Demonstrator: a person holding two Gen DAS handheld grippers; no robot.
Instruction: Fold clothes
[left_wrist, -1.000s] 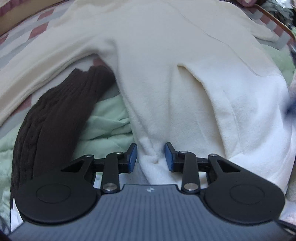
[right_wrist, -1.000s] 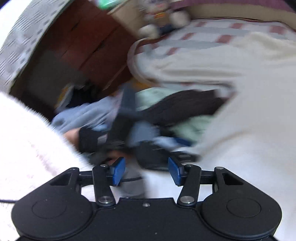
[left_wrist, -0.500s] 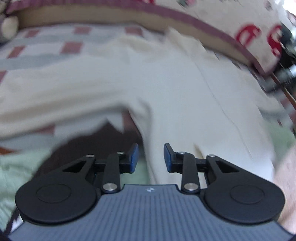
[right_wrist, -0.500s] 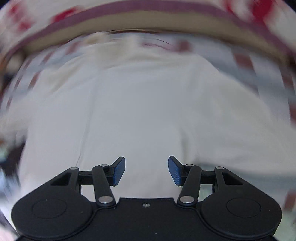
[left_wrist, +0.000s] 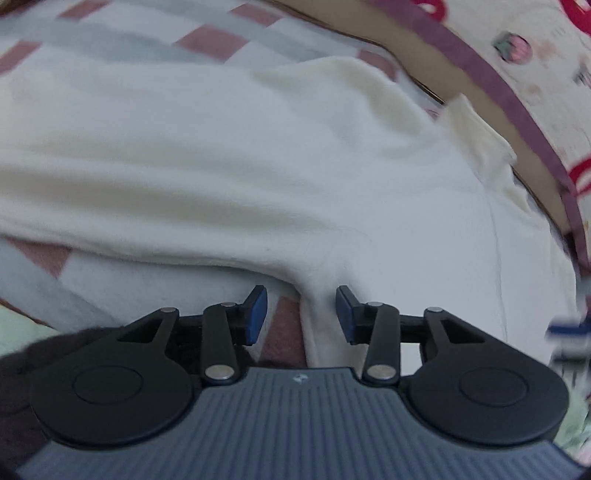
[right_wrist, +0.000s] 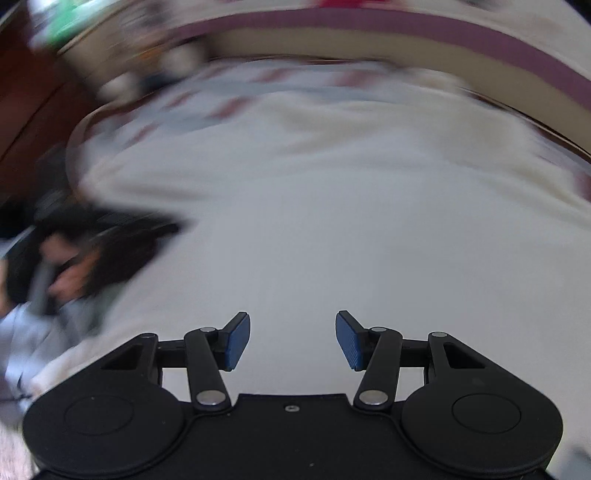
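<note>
The sweater (left_wrist: 258, 155) is plain cream-white, with no print. Under it the bedspread (left_wrist: 221, 40) is checked in pale grey, white and dusty pink-brown squares. Along the far edge runs a tan band (left_wrist: 476, 92) trimmed with a purple stripe, and beyond it a cream fabric (left_wrist: 546, 44) with red shapes. A dark brown garment (left_wrist: 14, 373) shows at the lower left. The left tongs (left_wrist: 299, 314) and right tongs (right_wrist: 291, 339) are black with blue pads.

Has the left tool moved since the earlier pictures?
Yes. The left tool has travelled up the cream sweater, from beside the brown knit toward the underarm, nearer the purple-trimmed bed edge; its jaws have just been closing.
</note>
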